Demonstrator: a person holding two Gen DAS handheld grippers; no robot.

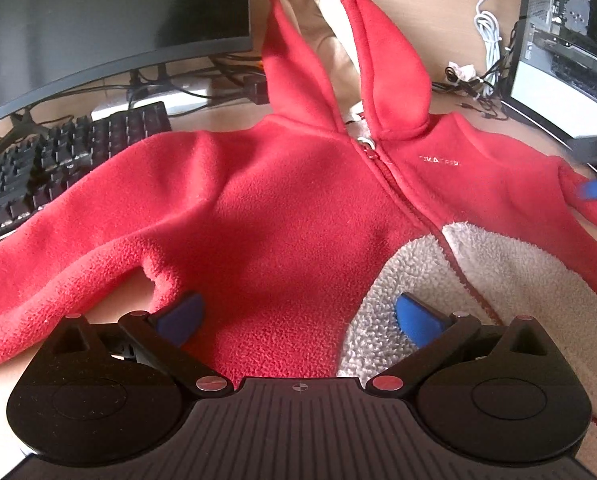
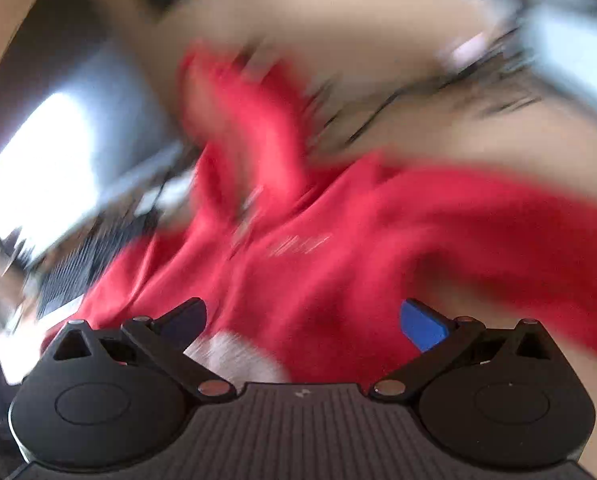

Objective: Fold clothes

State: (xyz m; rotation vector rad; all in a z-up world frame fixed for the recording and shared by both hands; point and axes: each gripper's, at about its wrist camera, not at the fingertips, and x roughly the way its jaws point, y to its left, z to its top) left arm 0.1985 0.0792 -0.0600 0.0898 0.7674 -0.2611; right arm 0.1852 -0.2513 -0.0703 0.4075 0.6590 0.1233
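Observation:
A small red fleece hoodie (image 1: 282, 208) lies front up on the wooden desk, hood away from me, zip partly undone so the white fleece lining (image 1: 478, 280) shows at its lower right. My left gripper (image 1: 298, 320) hovers open over the hem, blue pads wide apart and holding nothing. At the far right edge a blurred blue fingertip of the other gripper (image 1: 596, 190) shows by the sleeve. The right wrist view is heavily motion-blurred: the hoodie (image 2: 338, 248) fills the middle, and my right gripper (image 2: 302, 324) stands open above it, empty.
A black keyboard (image 1: 58, 168) and a dark monitor (image 1: 98, 20) stand left of the hoodie. Tangled cables (image 1: 486, 52) and an open computer case (image 1: 570, 32) sit at the back right. The bare desk (image 1: 438, 8) shows beyond the hood.

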